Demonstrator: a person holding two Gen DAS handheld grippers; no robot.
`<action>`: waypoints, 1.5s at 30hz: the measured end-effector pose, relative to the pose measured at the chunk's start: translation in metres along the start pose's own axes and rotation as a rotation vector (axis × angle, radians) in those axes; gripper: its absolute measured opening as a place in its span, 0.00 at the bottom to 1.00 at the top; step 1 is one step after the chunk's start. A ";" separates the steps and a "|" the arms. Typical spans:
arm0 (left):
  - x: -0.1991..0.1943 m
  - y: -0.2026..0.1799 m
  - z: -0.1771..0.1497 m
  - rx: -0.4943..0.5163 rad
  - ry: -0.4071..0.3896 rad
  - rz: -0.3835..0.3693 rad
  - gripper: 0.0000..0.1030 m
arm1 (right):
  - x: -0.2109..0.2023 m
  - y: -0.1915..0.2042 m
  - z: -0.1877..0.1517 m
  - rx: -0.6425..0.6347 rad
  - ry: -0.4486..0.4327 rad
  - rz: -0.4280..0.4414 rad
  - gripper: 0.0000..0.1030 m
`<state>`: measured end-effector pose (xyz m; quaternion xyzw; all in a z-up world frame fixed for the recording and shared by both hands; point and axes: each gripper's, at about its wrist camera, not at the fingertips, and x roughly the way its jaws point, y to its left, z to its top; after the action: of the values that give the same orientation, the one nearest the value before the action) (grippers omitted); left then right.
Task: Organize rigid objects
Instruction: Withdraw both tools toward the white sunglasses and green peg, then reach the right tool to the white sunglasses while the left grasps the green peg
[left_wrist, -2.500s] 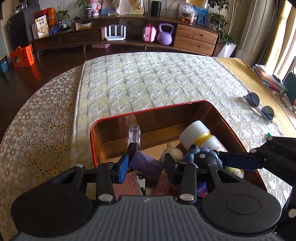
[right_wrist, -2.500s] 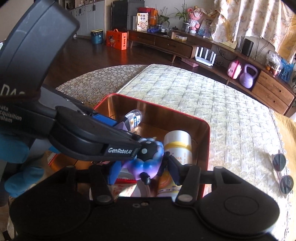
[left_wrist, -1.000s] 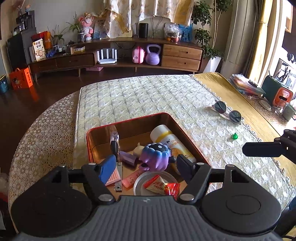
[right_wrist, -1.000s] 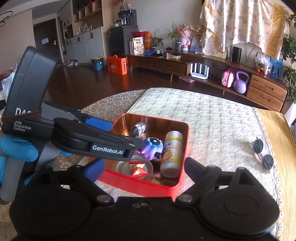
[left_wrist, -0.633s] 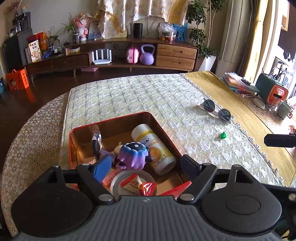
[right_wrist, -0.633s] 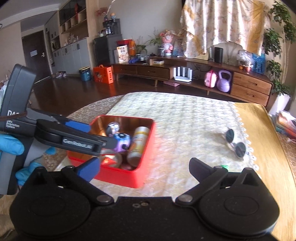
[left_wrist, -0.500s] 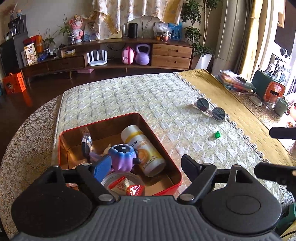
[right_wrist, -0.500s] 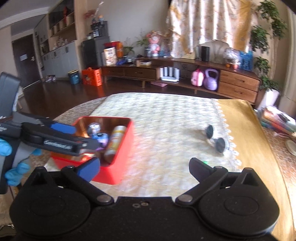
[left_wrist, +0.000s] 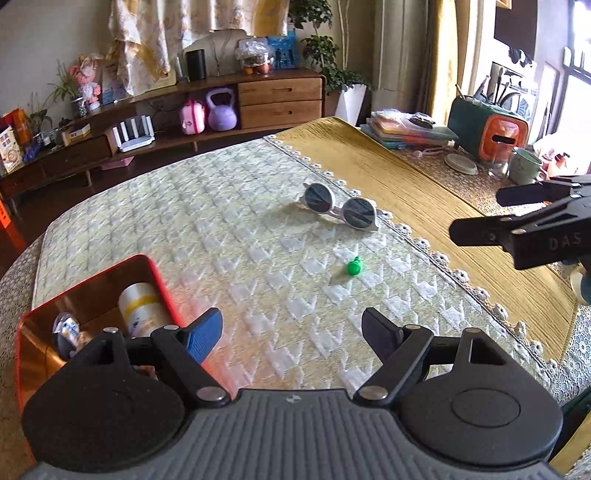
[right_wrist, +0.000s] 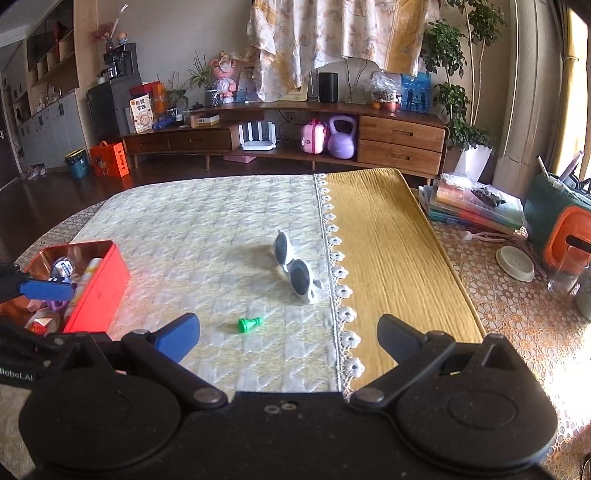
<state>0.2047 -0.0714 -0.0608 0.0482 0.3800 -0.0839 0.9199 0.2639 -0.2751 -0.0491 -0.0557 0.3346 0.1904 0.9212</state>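
Quilted counter cloth (right_wrist: 207, 236), red tin (right_wrist: 99, 284) at its left edge. Green game pawn (right_wrist: 250, 324) lying just ahead of right tongs (right_wrist: 288, 334) (spread, empty), long axis crosswise; farther ahead-right of left tongs (left_wrist: 291, 332), also spread. Sunglasses (right_wrist: 295, 271) beyond.

red box (left_wrist: 155, 273): cut by tool | green piece (right_wrist: 249, 324): too small

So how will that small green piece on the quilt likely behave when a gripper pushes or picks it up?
The green piece lies on its side and looks rounded, so a push may roll it. It looks tiny, probably light hard plastic, so the open right gripper could easily mis-pinch it.
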 end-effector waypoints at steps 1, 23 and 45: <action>0.005 -0.006 0.002 0.009 0.003 -0.004 0.80 | 0.005 -0.004 0.001 0.002 0.003 -0.004 1.00; 0.117 -0.044 0.027 -0.053 0.045 -0.002 0.80 | 0.119 -0.022 0.019 -0.072 0.025 0.085 0.83; 0.139 -0.053 0.024 0.003 0.003 -0.045 0.36 | 0.155 -0.021 0.014 -0.072 0.069 0.086 0.31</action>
<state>0.3086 -0.1440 -0.1434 0.0410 0.3822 -0.1053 0.9172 0.3896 -0.2426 -0.1375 -0.0811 0.3609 0.2398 0.8976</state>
